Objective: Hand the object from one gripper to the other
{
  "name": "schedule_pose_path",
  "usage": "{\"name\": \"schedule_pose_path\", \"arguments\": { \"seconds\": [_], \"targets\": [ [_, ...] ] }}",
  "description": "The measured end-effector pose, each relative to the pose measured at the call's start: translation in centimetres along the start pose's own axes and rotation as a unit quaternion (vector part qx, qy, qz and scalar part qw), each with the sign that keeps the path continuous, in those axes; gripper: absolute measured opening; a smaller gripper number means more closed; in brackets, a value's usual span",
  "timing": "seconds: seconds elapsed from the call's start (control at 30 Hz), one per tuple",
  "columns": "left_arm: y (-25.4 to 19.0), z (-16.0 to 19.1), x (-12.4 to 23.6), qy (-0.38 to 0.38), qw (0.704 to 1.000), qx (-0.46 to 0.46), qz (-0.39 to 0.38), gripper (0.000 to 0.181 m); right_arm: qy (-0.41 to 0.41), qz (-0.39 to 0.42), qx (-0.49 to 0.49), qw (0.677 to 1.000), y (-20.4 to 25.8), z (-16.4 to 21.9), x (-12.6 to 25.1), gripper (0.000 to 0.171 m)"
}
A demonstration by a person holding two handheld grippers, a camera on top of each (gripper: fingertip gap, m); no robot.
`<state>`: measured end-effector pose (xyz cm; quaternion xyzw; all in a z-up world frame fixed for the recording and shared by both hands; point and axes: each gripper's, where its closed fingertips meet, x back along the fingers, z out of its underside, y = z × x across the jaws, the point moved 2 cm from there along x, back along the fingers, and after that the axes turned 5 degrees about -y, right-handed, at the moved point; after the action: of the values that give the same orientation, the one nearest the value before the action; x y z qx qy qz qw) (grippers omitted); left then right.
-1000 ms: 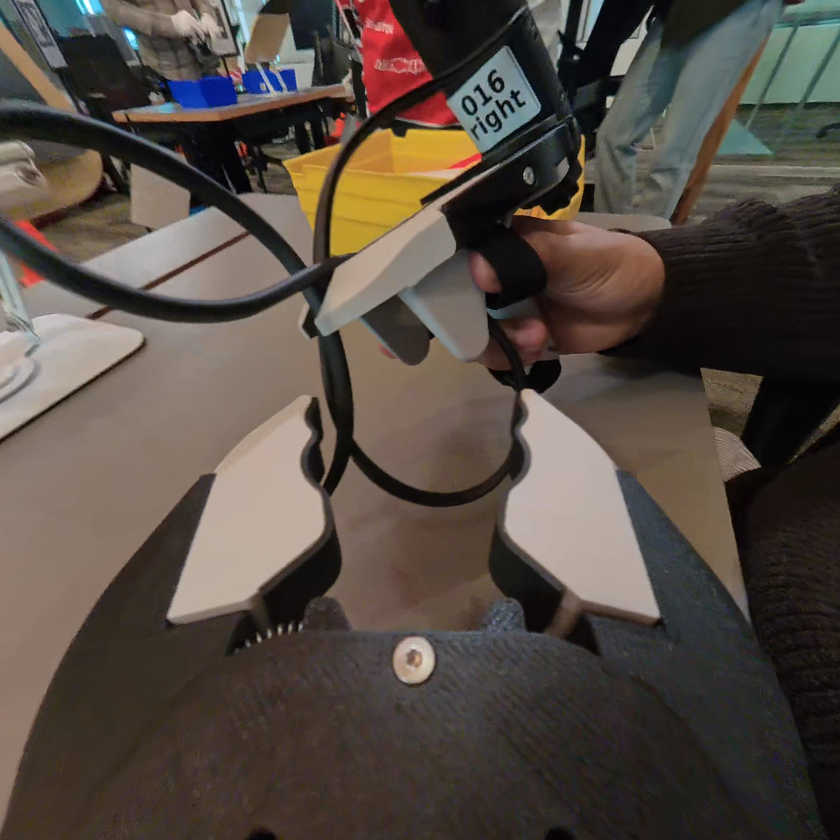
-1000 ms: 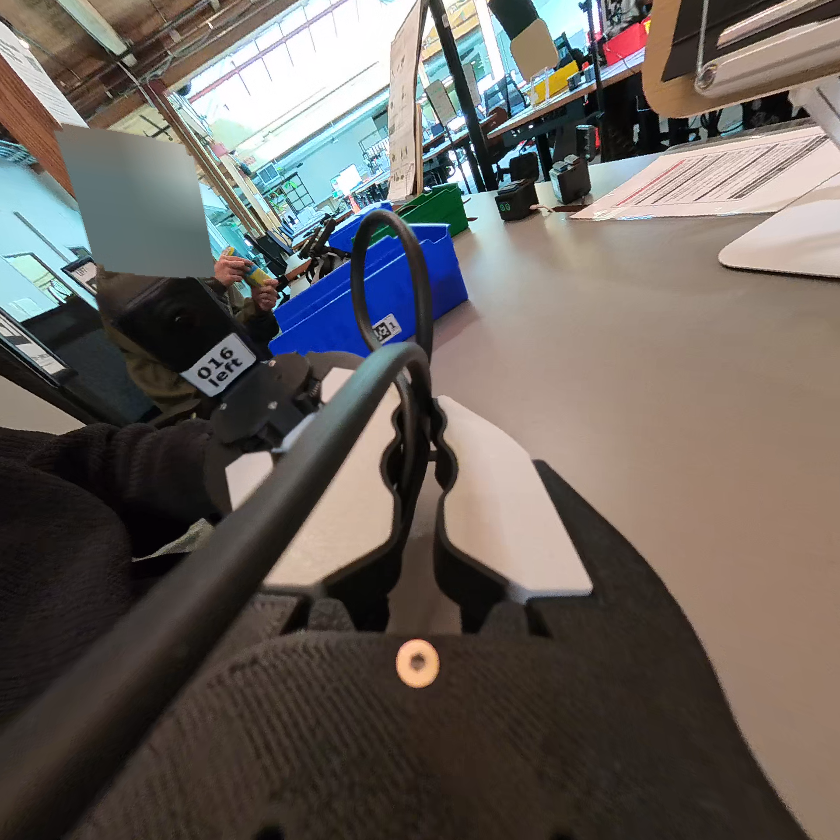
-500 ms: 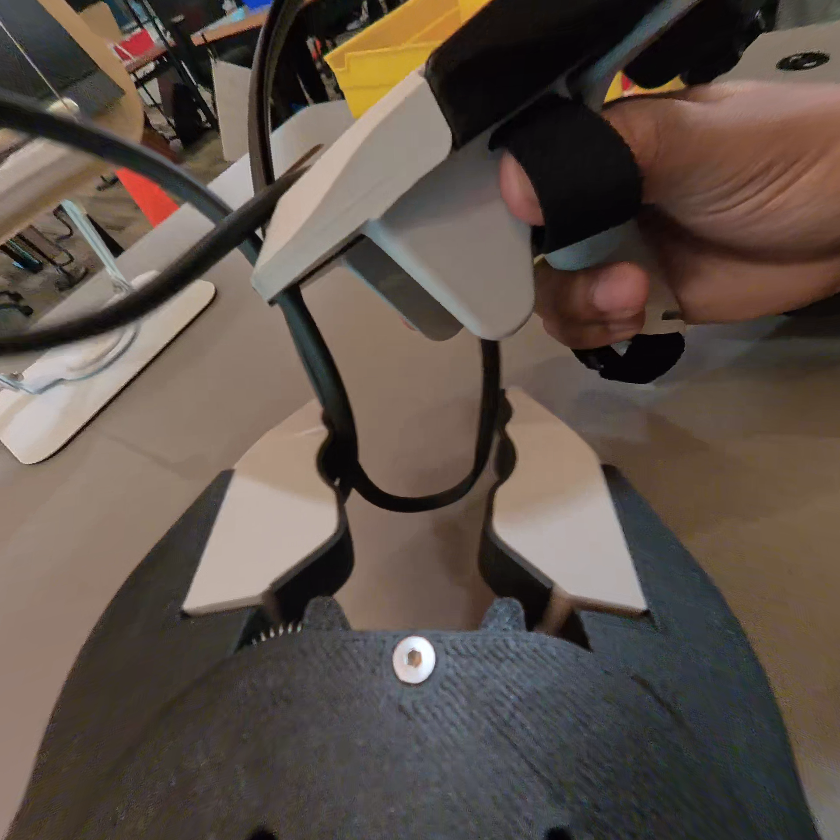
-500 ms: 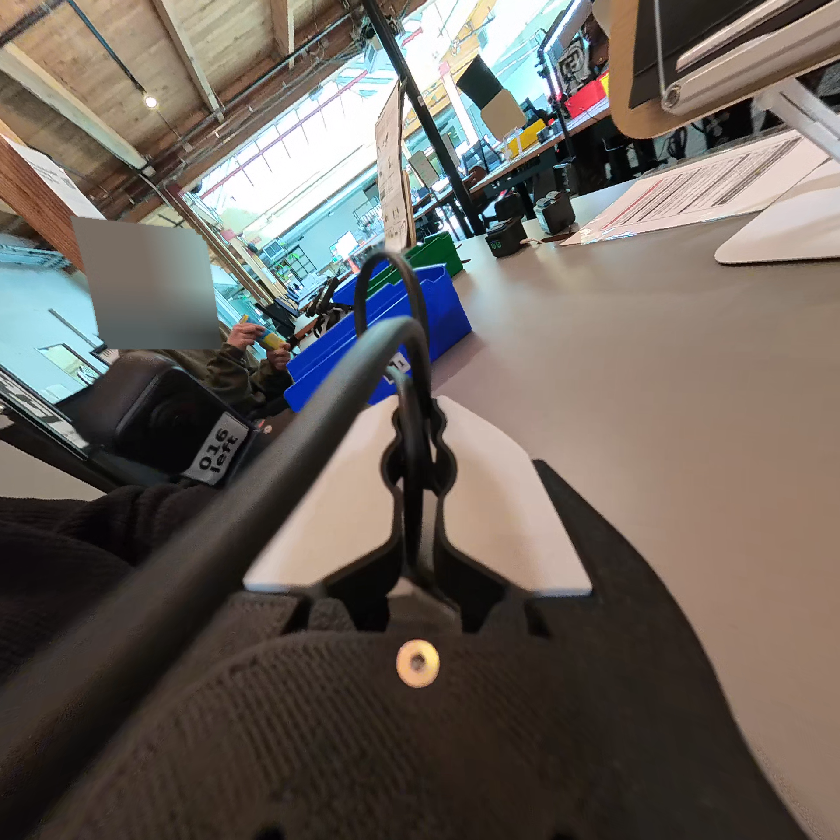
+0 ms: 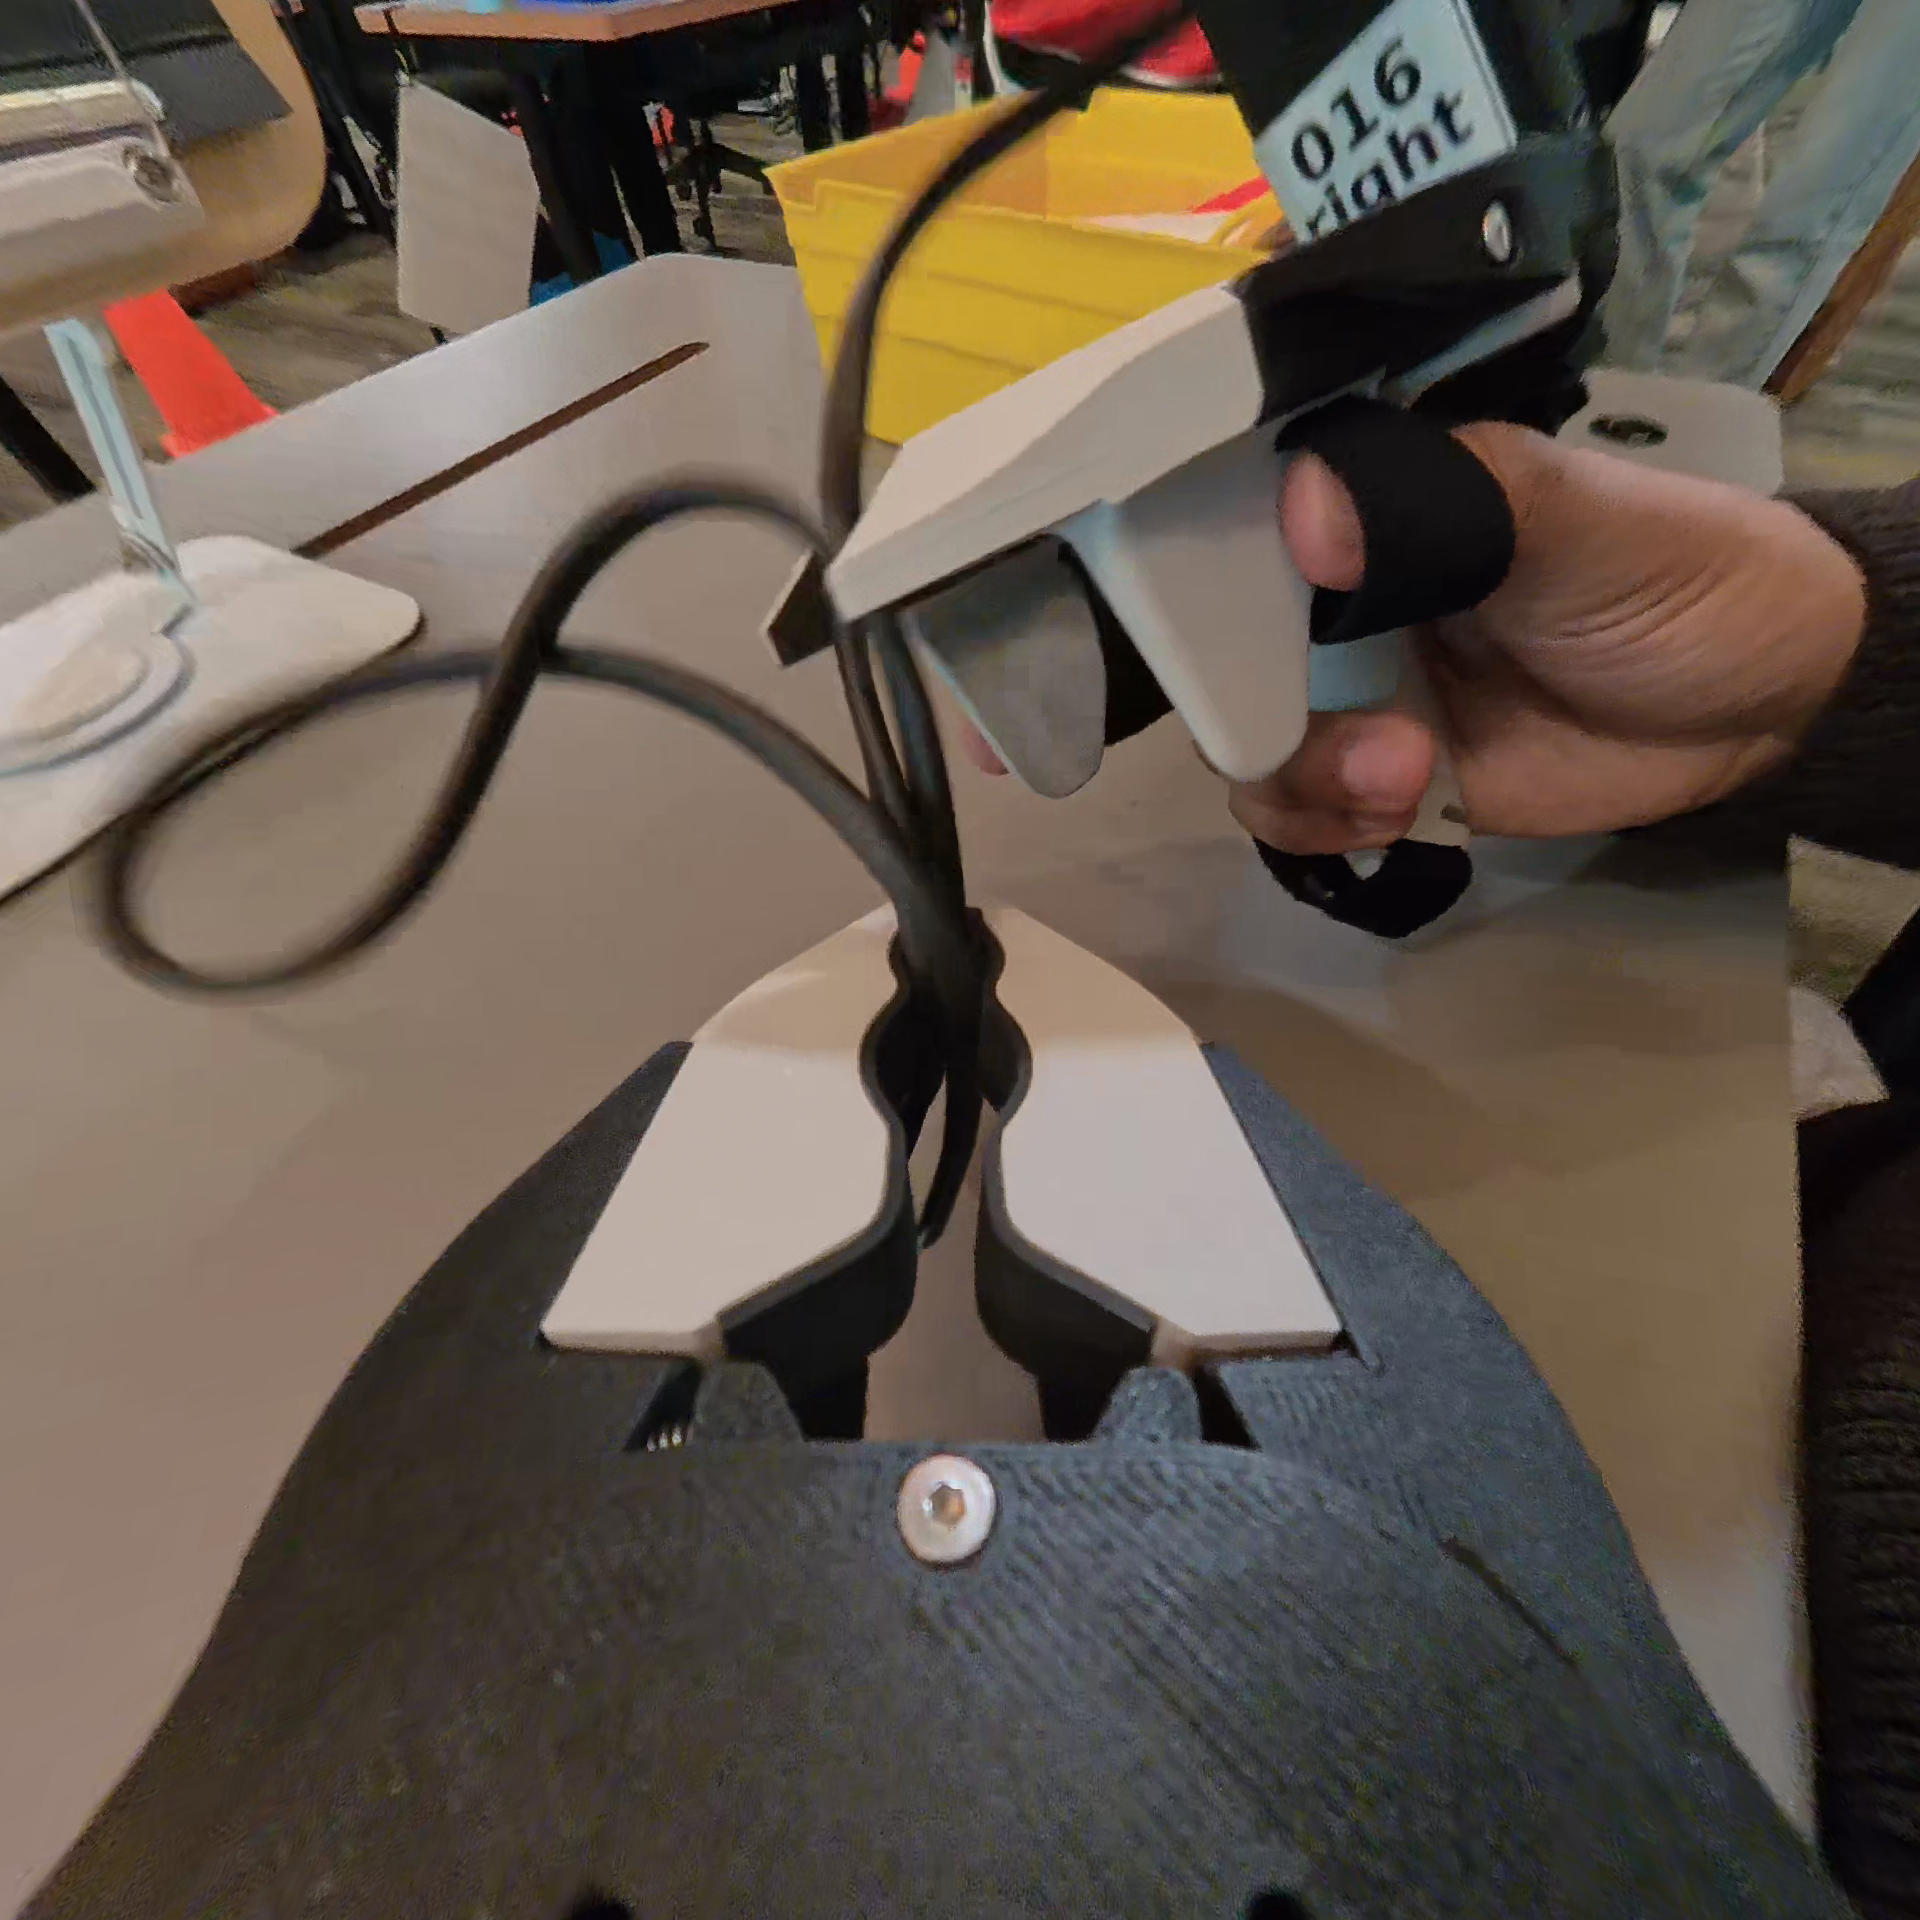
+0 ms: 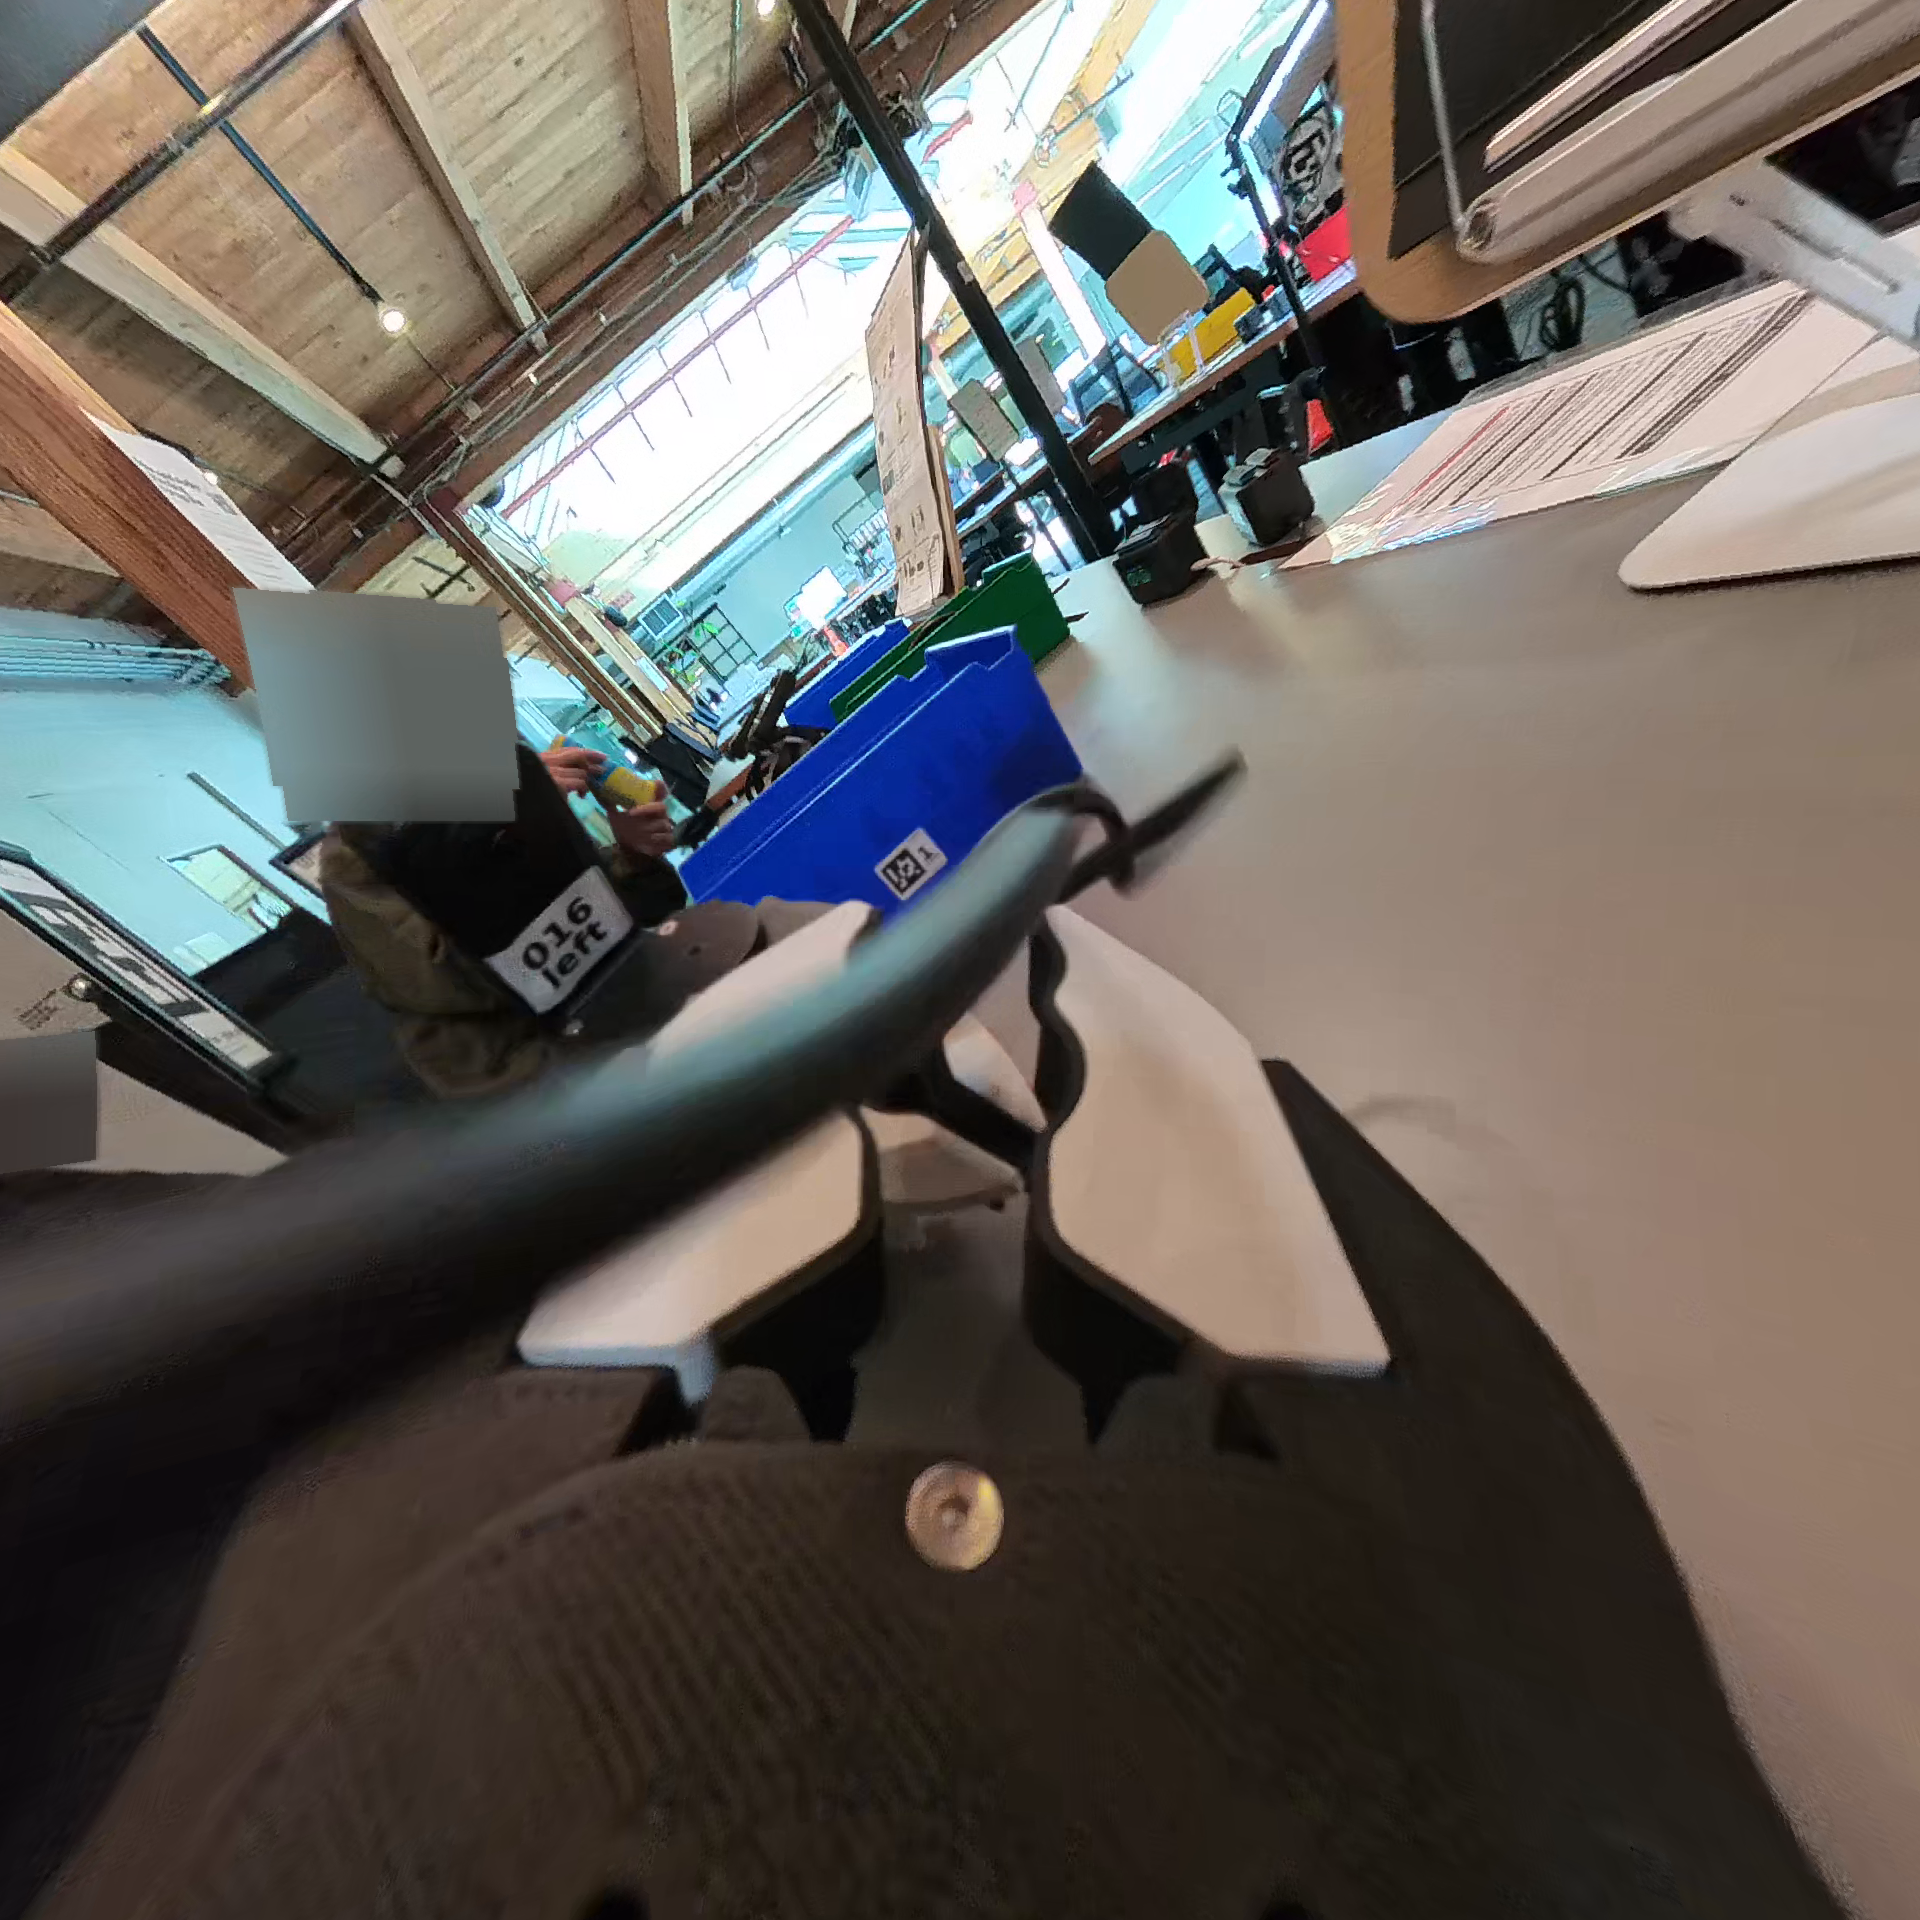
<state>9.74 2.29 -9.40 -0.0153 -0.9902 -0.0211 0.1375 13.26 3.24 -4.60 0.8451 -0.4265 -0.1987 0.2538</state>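
Table [image 5: 312, 1143] bare; cable [image 5: 940, 997] blurred, left gripper [image 5: 943, 971] pinching.

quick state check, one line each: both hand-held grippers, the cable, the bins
left hand-held gripper: shut on the cable
right hand-held gripper: open, fingers apart
cable: black, looped, hanging off the table, pinched between the left fingers; whether it touches the right fingers is unclear
yellow bin: open-topped, contents unclear
blue bin: open-topped, on the table, inside hidden
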Motion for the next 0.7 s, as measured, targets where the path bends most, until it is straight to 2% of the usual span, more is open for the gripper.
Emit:
{"name": "schedule_pose_path", "arguments": {
  "seconds": [0.07,0.17,0.27,0.33,0.47,0.57,0.63,0.7],
  "targets": [
    [0.6,-0.3,0.3,-0.013,0.999,0.039,0.006,0.005,-0.005,0.006,-0.008,1.000,-0.6,-0.4,0.3,0.034],
    [1.8,-0.7,1.0,-0.035,0.996,0.084,0.008,0.005,0.002,0.020,-0.003,1.000,-1.6,-0.9,0.8,0.037],
    [3.3,-1.1,1.8,-0.047,0.994,0.097,-0.005,0.005,0.034,0.035,0.009,0.999,-2.6,-0.7,1.1,0.037],
    [4.2,-1.4,2.3,-0.057,0.993,0.106,-0.015,0.005,0.061,0.057,0.028,0.996,-3.3,-0.3,1.4,0.030],
    [5.4,-1.6,3.3,-0.047,0.992,0.112,-0.031,0.005,0.050,0.096,0.110,0.988,-3.6,-1.3,1.9,0.032],
    [5.2,-2.0,4.0,-0.006,0.997,0.075,-0.029,0.005,0.051,0.118,0.228,0.965,-3.0,-1.7,1.7,0.039],
    [4.4,-2.4,4.3,0.017,0.998,0.067,-0.005,0.005,0.060,0.123,0.302,0.944,-2.1,-1.5,1.2,0.045],
    [2.7,-2.5,4.6,0.046,0.993,0.089,0.055,0.005,0.080,0.107,0.337,0.932,-0.9,-0.5,0.6,0.048]
  ]
}}
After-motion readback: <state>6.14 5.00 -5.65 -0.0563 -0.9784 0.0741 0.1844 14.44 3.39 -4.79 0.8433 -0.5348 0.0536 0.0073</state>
